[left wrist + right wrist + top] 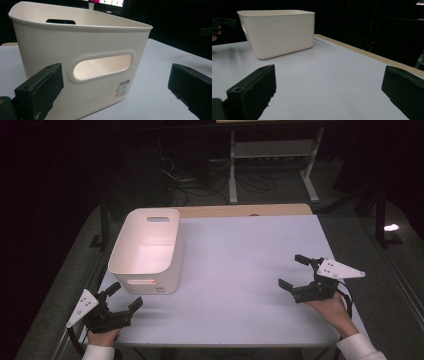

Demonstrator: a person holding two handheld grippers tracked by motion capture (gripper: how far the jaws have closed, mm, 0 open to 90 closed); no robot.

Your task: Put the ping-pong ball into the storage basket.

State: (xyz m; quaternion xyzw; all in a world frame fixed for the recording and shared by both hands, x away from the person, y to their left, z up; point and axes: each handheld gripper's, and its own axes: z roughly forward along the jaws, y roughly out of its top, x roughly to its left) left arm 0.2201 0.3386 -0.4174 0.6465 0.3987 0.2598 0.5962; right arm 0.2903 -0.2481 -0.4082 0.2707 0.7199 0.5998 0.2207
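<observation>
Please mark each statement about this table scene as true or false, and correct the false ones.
1. Both grippers are open. True: the left gripper and the right gripper have their jaws spread with nothing between them.
2. The white bin lies on its side. False: it stands upright on the table.
3. The bin has a handle cutout in its near wall. True.
4. The right gripper touches the bin. False: it is far from it, near the table's right edge.

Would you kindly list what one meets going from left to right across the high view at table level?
Left gripper → white bin → bare table top → right gripper.
</observation>
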